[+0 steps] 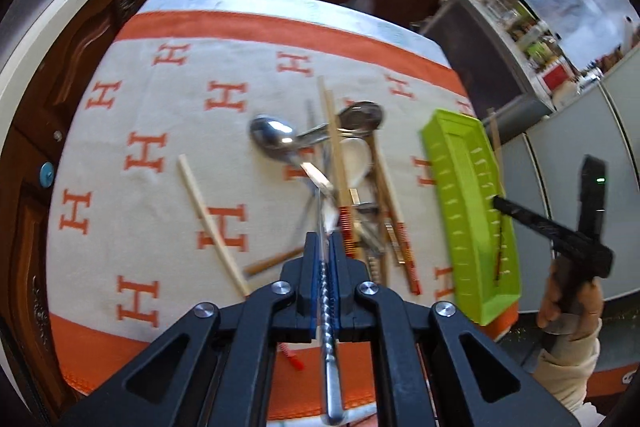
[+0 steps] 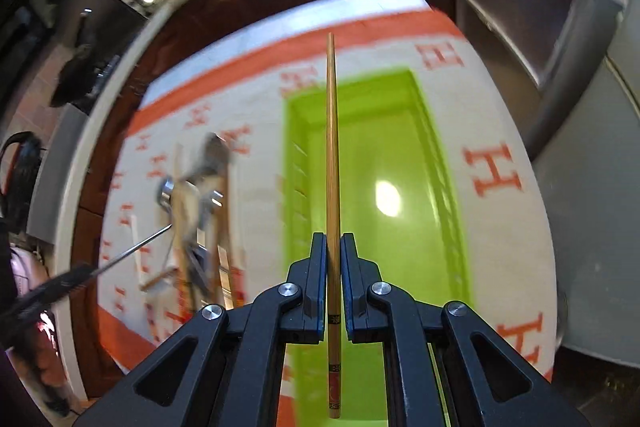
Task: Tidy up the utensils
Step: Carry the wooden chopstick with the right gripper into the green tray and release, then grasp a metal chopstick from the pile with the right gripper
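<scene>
The left hand-held gripper (image 1: 325,247) is clenched on a twisted-handled metal utensil (image 1: 329,327) above the cutlery pile (image 1: 344,179) on the worktop (image 1: 160,131). The right hand-held gripper (image 2: 333,251) grasps a bamboo chopstick (image 2: 332,147) over the lime-green plastic tray (image 2: 400,227).
</scene>
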The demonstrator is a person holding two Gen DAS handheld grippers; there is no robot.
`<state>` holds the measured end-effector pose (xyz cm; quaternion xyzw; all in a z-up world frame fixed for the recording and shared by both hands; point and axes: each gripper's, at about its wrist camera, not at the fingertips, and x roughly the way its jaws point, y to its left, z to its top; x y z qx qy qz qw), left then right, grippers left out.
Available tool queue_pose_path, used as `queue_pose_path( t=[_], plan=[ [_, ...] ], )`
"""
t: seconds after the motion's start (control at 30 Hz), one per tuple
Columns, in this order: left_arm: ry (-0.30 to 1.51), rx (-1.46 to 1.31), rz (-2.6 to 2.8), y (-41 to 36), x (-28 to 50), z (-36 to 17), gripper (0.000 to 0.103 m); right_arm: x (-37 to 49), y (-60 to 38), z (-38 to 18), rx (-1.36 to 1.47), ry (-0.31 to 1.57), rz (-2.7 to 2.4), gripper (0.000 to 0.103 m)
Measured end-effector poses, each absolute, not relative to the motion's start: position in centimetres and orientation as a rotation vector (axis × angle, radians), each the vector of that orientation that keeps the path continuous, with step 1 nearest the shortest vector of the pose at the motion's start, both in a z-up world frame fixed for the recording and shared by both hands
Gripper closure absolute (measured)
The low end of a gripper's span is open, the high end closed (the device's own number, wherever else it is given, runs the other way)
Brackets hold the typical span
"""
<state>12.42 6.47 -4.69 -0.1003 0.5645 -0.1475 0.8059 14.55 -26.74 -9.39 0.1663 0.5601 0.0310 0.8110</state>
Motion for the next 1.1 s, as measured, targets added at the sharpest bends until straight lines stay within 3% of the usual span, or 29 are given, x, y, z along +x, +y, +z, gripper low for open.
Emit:
queue_pose_path(
  t=[0.13, 0.33, 0.43, 0.83, 1.1],
  plan=[
    [1.204, -0.219, -0.347, 3.9, 12.4, -3.8, 0.103, 14.1, -27.6, -12.5, 0.303, 1.291, 0.043, 0.096],
    [1.209, -0.17, -0.361, 1.1, 12.4, -3.6, 0.103, 13.3, -28.7, -14.3, 0.355, 1.321, 0.052, 0.076],
    [1.263, -0.164, -0.337, 1.1, 12.5, -4.9, 0.103, 12.6, -28.9, -13.5, 0.332, 1.281, 0.044, 0.072],
    [1.453, -0.289, -0.176, 8.3, 9.7, -11.2, 0.1, 8.5, -28.0, -8.1, 0.378, 1.142, 0.084, 0.071],
    [1.489, -0.365, -0.108, 10.5, 9.1, -13.8, 0.1, 7.3, -21.4, -5.2, 0.299, 1.113, 0.293, 0.071]
  ],
)
